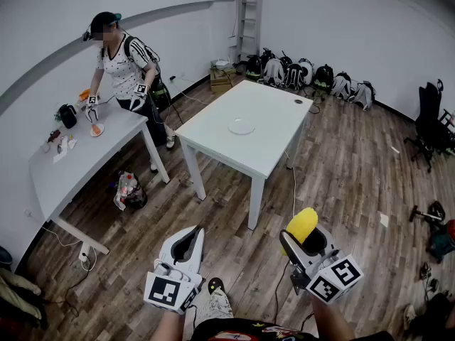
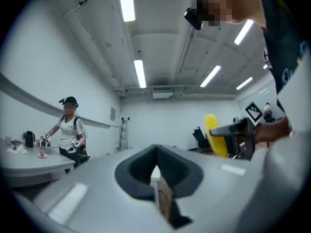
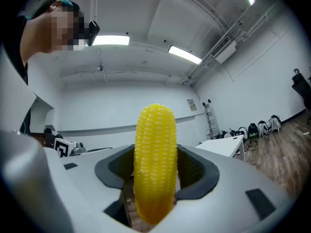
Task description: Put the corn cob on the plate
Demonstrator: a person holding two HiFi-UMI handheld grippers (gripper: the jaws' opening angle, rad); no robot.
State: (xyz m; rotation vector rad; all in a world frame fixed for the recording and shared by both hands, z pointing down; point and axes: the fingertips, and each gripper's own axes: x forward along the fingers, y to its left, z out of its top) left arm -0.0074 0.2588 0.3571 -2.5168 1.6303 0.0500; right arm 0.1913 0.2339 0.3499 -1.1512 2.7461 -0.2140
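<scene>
Corn cob (image 3: 154, 149): judged light, stiff, ribbed; right claw (image 3: 156, 174) clamps its lower middle. Left claw (image 2: 155, 170) closed, empty; plate (image 1: 241, 127) upper centre.

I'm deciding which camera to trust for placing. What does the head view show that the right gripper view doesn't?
Only the head view: the plate on the white table. Only the right gripper view: the jaws pressing both sides of the corn cob, plus ceiling lights. Both: the corn cob in the right gripper, and the white table.
</scene>
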